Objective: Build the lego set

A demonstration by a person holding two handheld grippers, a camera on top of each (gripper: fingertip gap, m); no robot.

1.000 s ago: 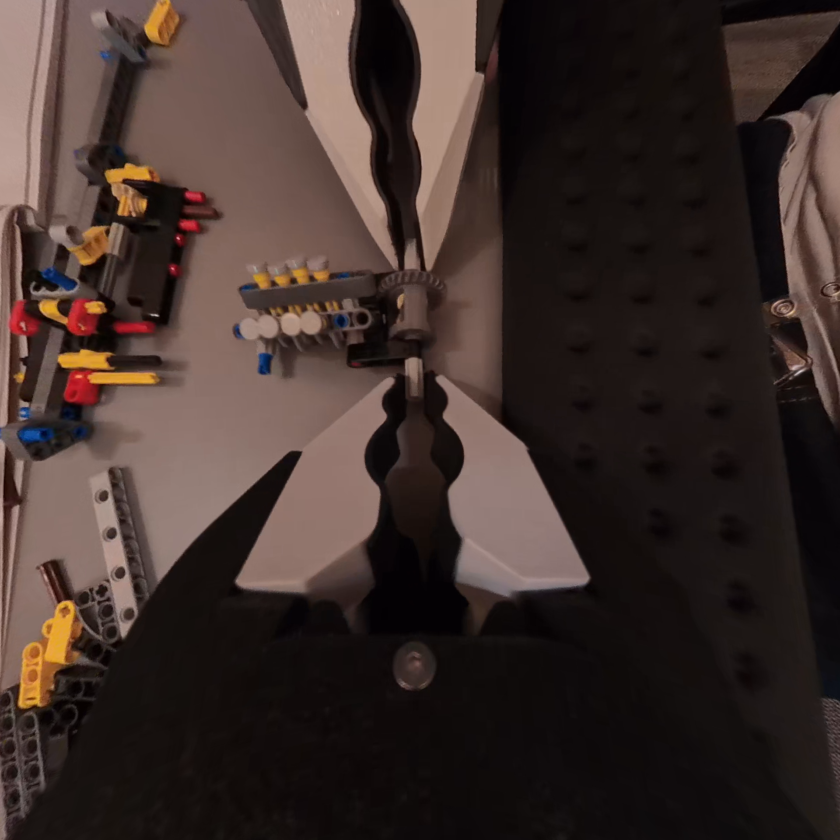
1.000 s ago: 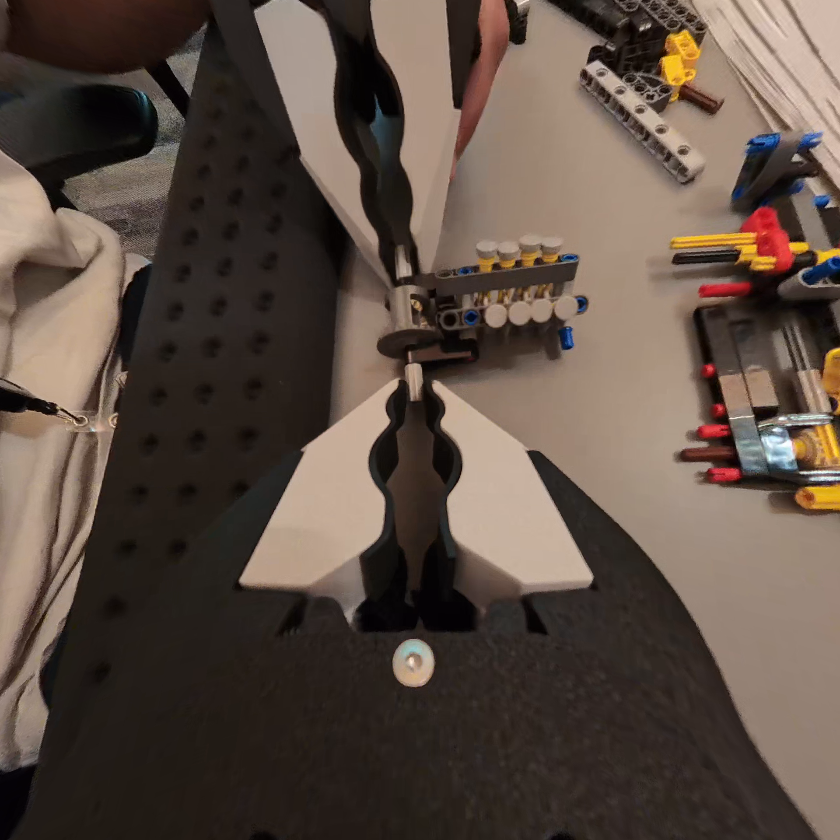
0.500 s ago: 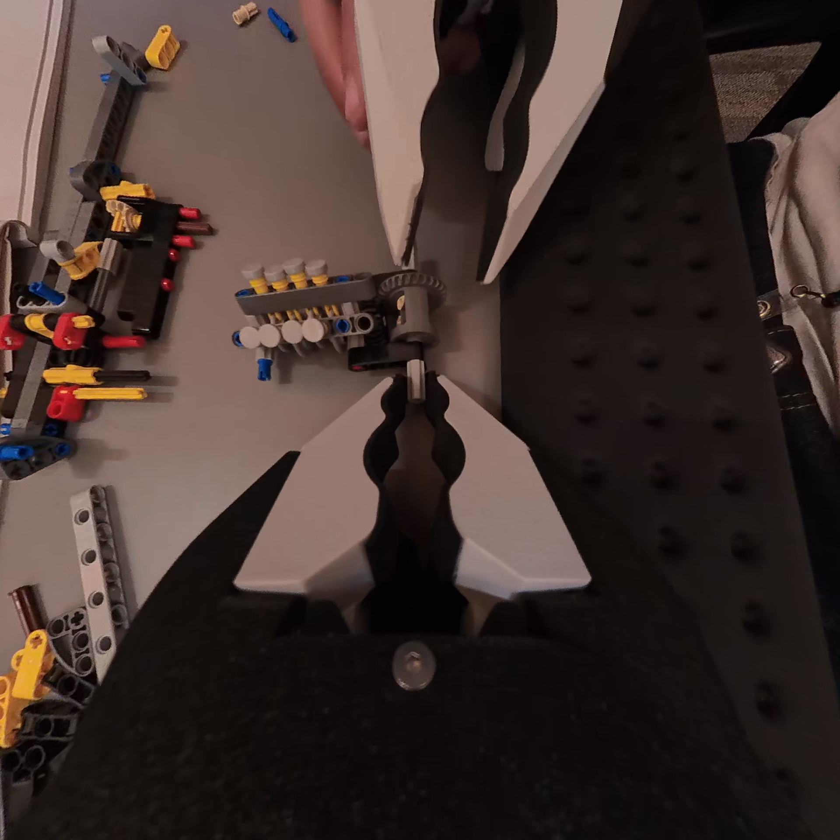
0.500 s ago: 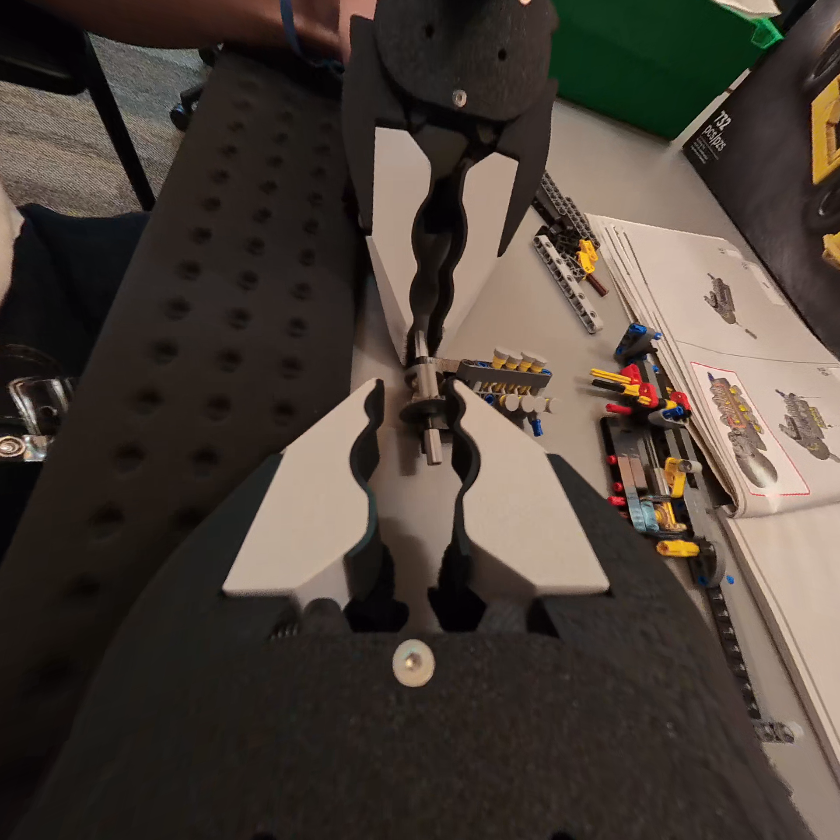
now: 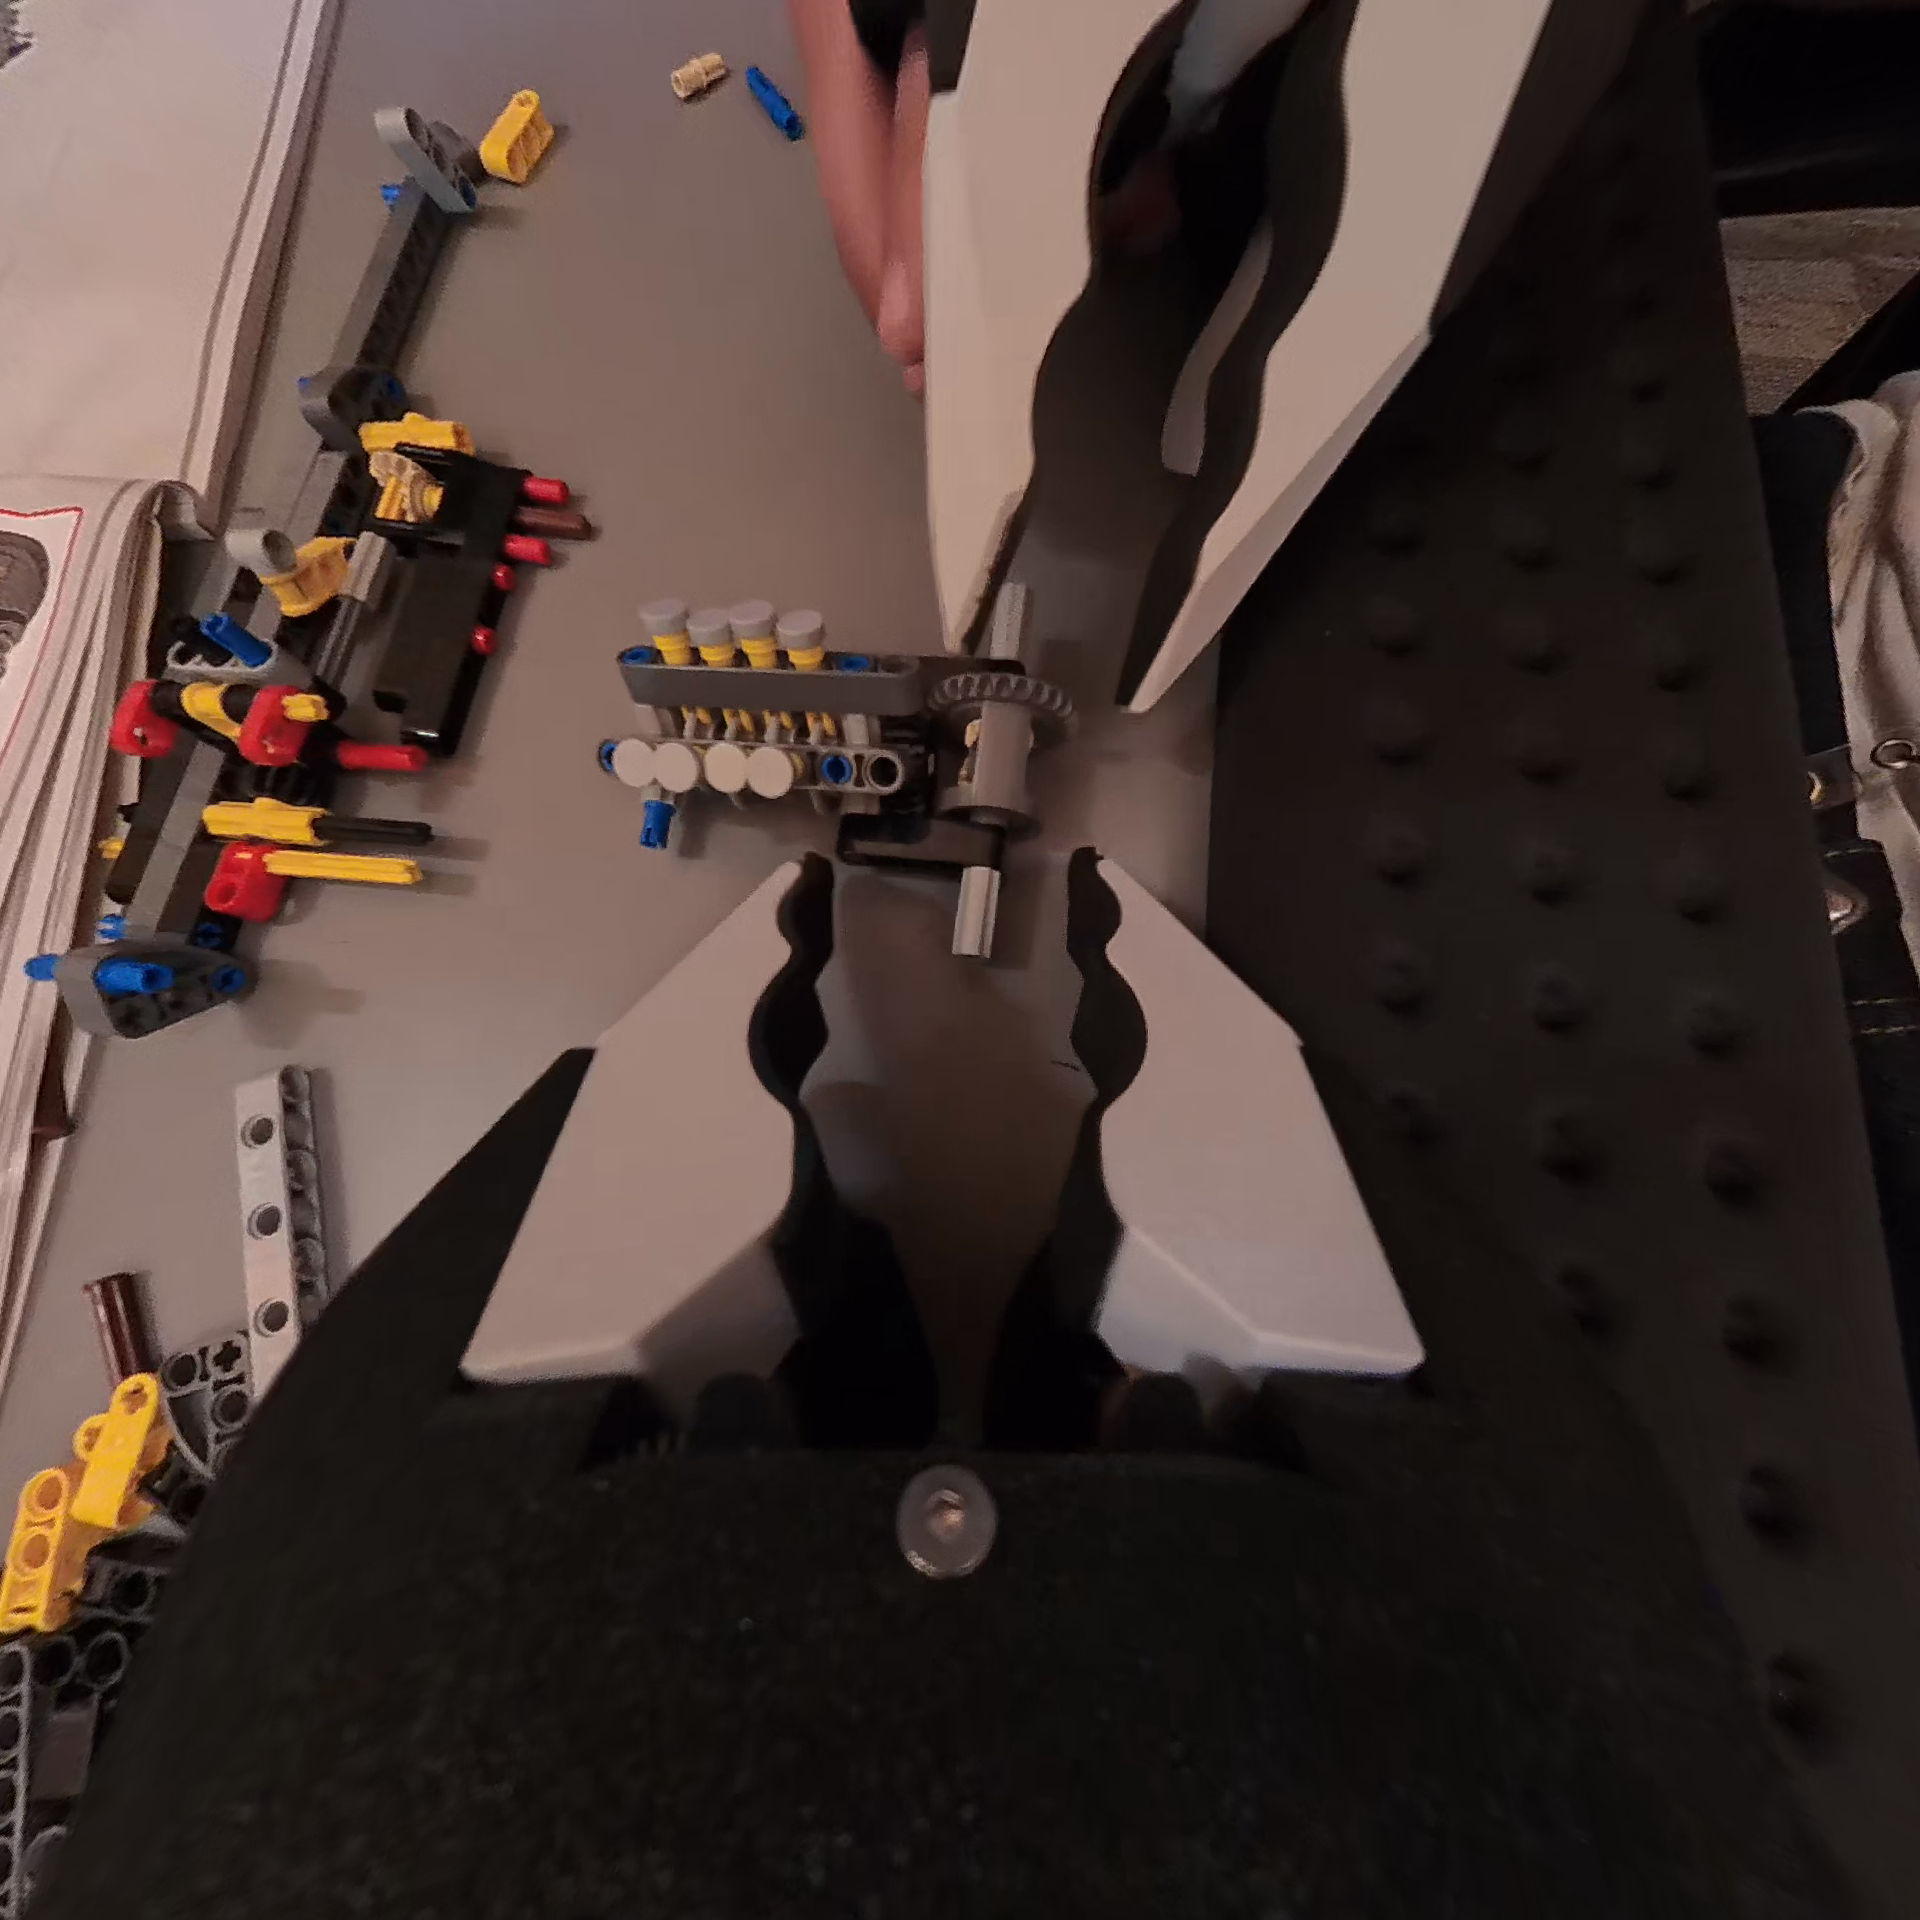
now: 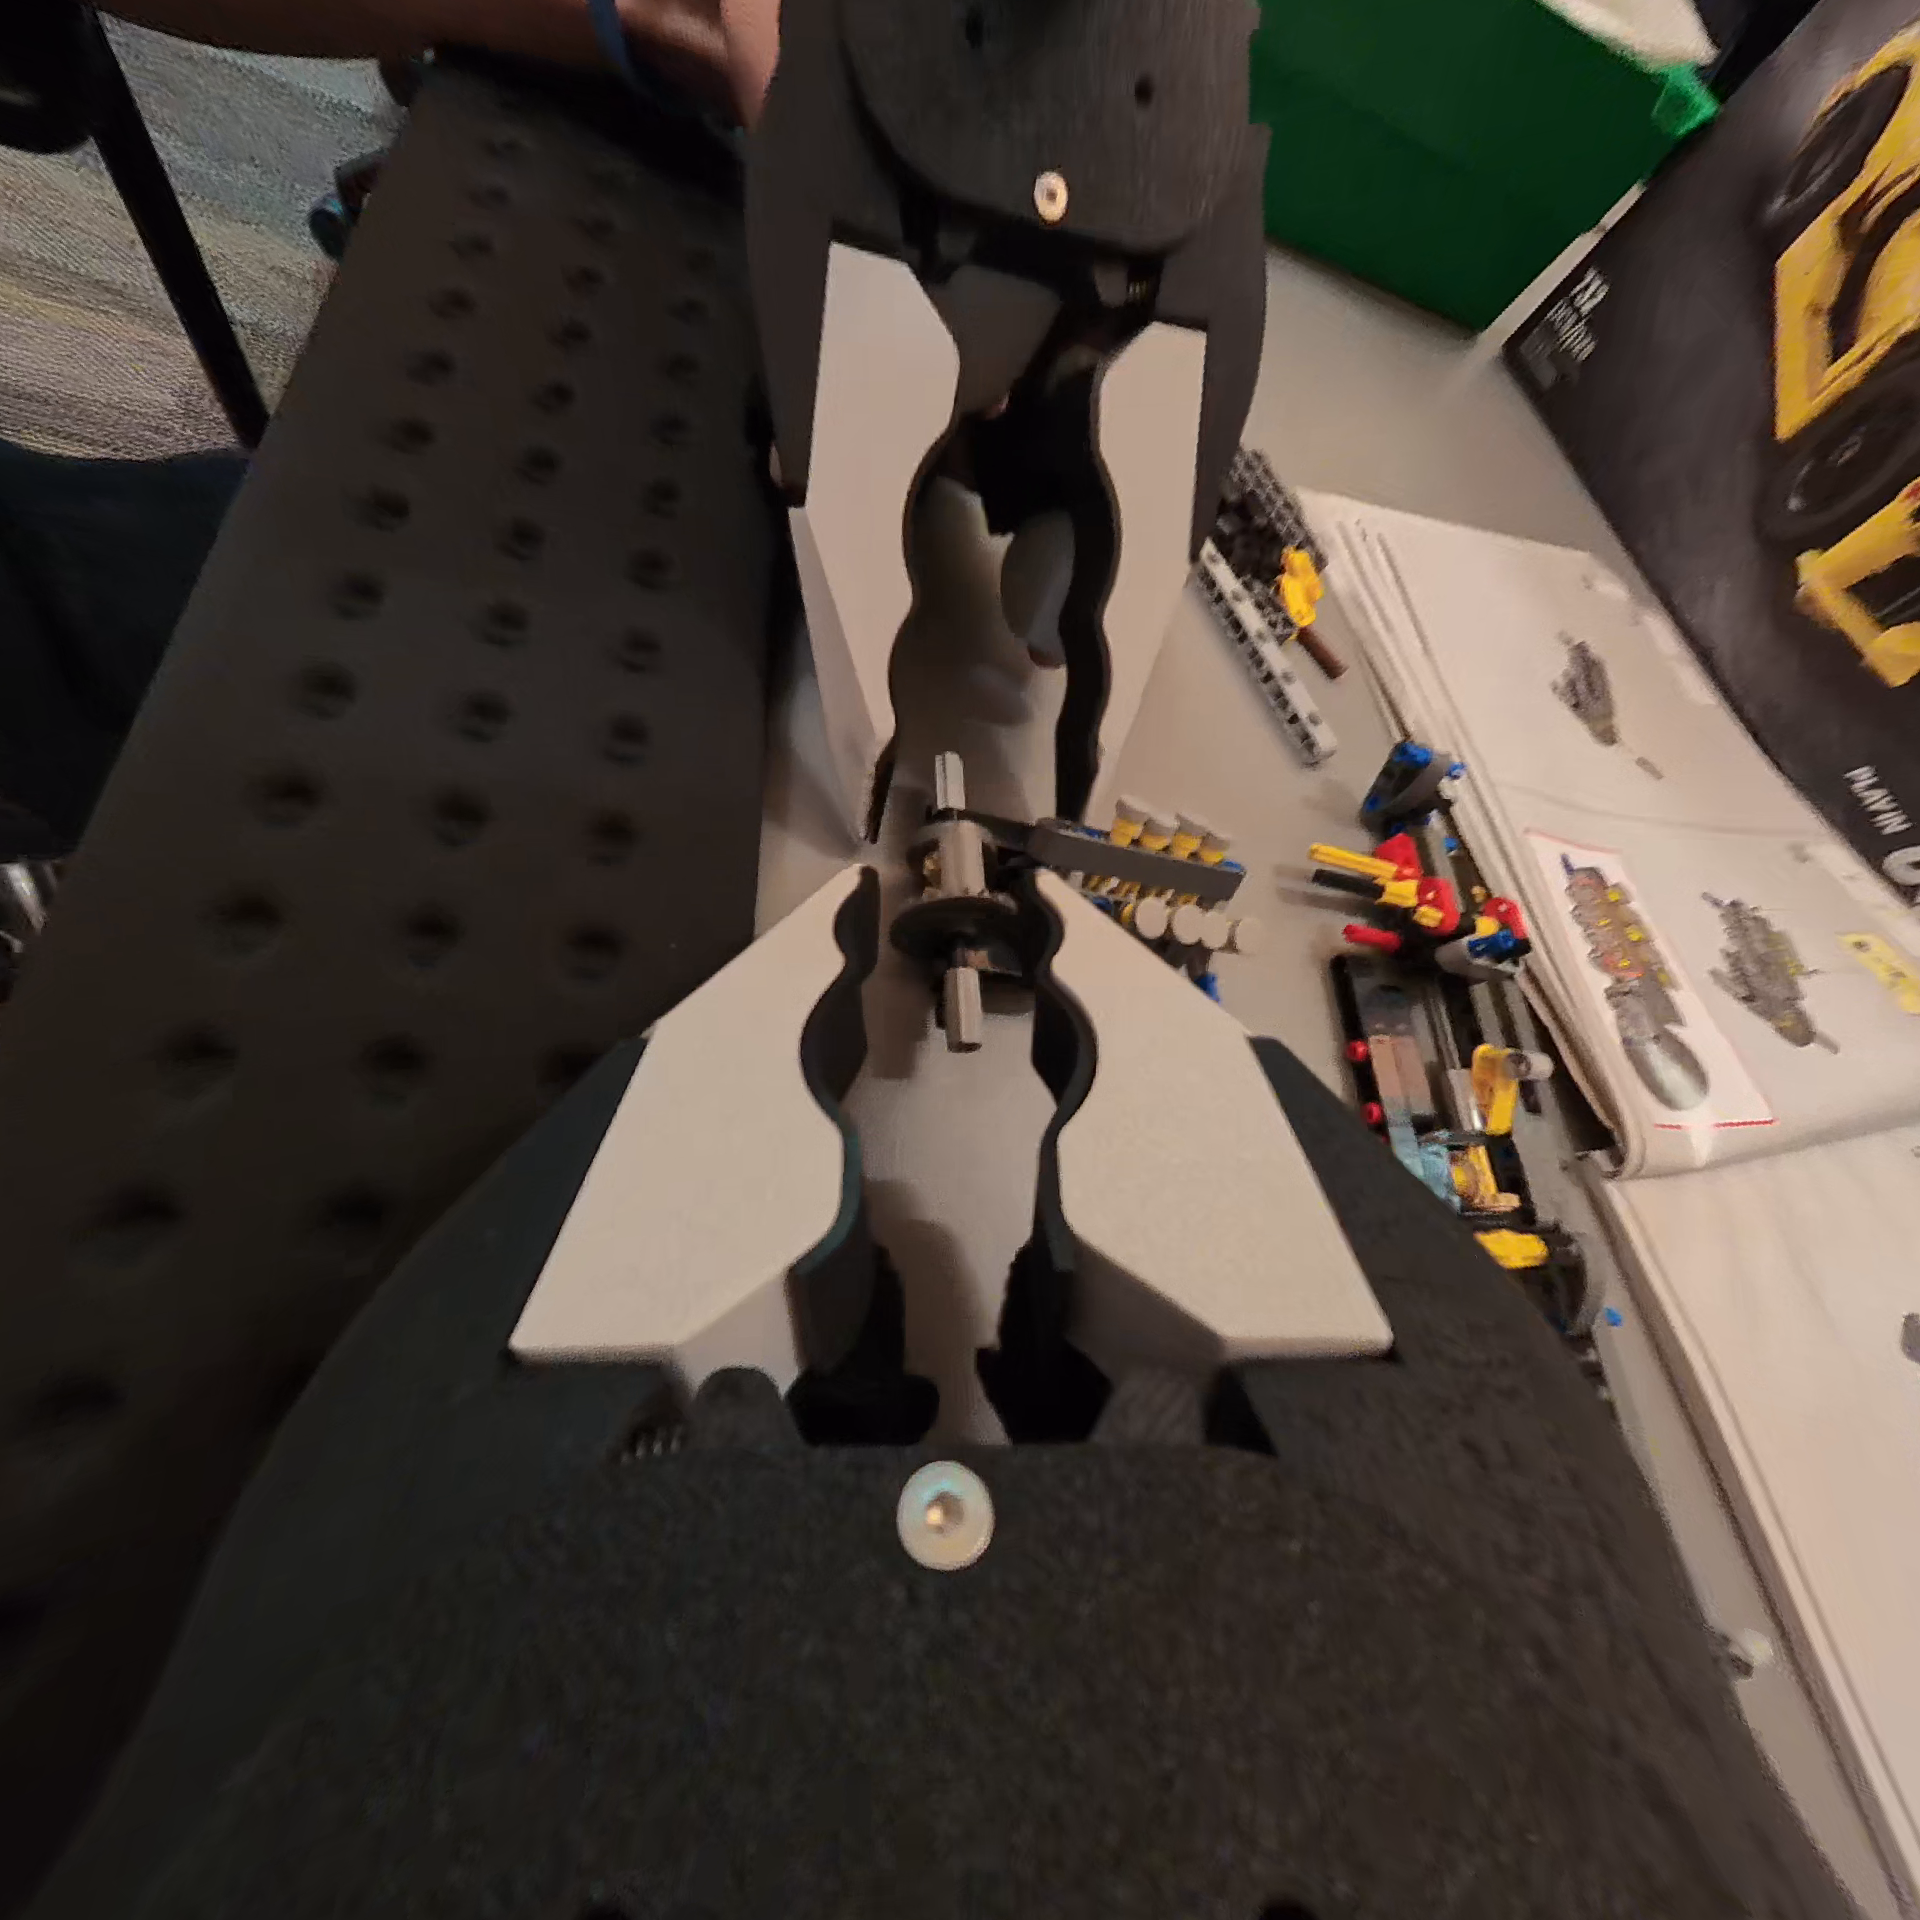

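A small engine build with a dark grey beam (image 5: 769, 686), yellow-and-grey pistons, a grey gear (image 5: 997, 696) and a light grey axle (image 5: 977, 914) lies on the grey table. My left gripper (image 5: 951, 862) is open, its tips on either side of the axle's near end, not gripping it. My right gripper (image 6: 945, 878) is open too, with the gear (image 6: 951, 930) and the axle (image 6: 961, 1003) loose between its fingers. Each gripper faces the other across the build (image 6: 1132, 862): the right one (image 5: 1049, 665) shows at the top of the left wrist view and the left one (image 6: 977, 810) at the top of the right wrist view.
A long black-and-grey chassis build (image 5: 312, 665) with red and yellow parts lies left of the engine. Loose beams and connectors (image 5: 104, 1455) sit near my left side. A black dimpled foam mat (image 5: 1507, 935) borders the table. An open instruction booklet (image 6: 1662, 883), the set box (image 6: 1766, 416) and a green bin (image 6: 1455, 156) stand beyond.
A second ago both grippers were shut on the axle's two ends. The right one opened and lifted first. Now the left one has opened too and the build stays put.
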